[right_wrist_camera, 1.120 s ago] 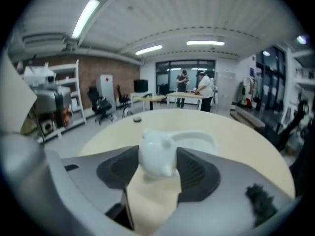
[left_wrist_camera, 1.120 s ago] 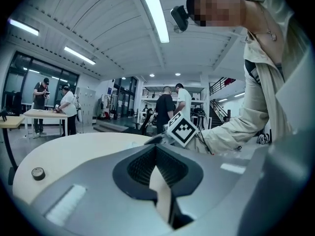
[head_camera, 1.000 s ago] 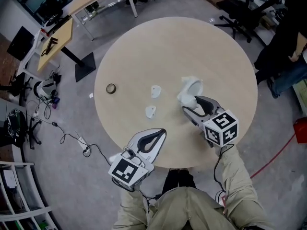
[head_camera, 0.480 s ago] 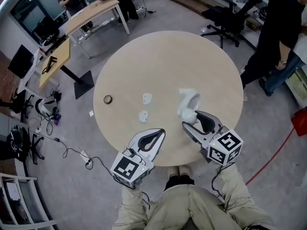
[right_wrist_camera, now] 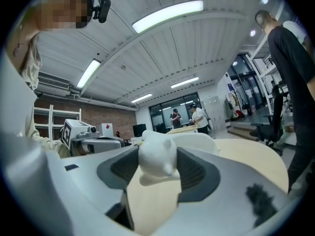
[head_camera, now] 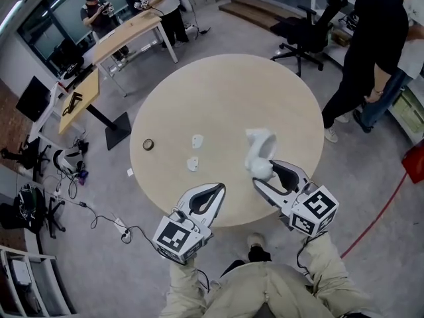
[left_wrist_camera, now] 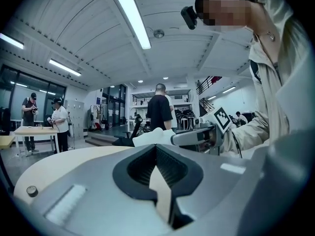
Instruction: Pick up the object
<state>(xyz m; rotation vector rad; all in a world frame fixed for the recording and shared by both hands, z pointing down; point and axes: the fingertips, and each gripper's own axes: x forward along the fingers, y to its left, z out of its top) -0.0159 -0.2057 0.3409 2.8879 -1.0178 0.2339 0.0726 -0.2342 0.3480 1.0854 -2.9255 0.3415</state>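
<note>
The object is a white, lumpy figurine (head_camera: 259, 150) on the right part of the round beige table (head_camera: 218, 91). My right gripper (head_camera: 267, 169) is shut on its lower lobe. In the right gripper view the figurine (right_wrist_camera: 156, 162) fills the gap between the two dark pads. Whether it is off the tabletop I cannot tell. My left gripper (head_camera: 220, 187) hovers at the table's near edge, shut, with nothing held. From the left gripper view, its tips (left_wrist_camera: 156, 149) meet, and the figurine (left_wrist_camera: 151, 136) shows beyond them.
Two small white pieces (head_camera: 197, 140) (head_camera: 192, 164) and a small ring (head_camera: 148, 144) lie on the table's left half. A person in black (head_camera: 368, 52) stands at the right, beside an office chair (head_camera: 310, 30). Two people stand by a desk (head_camera: 126, 32) at the far left.
The head view has risen, so the table looks smaller. The right gripper and the figurine have drifted towards the table's near right edge. The left gripper has stayed at the near edge.
</note>
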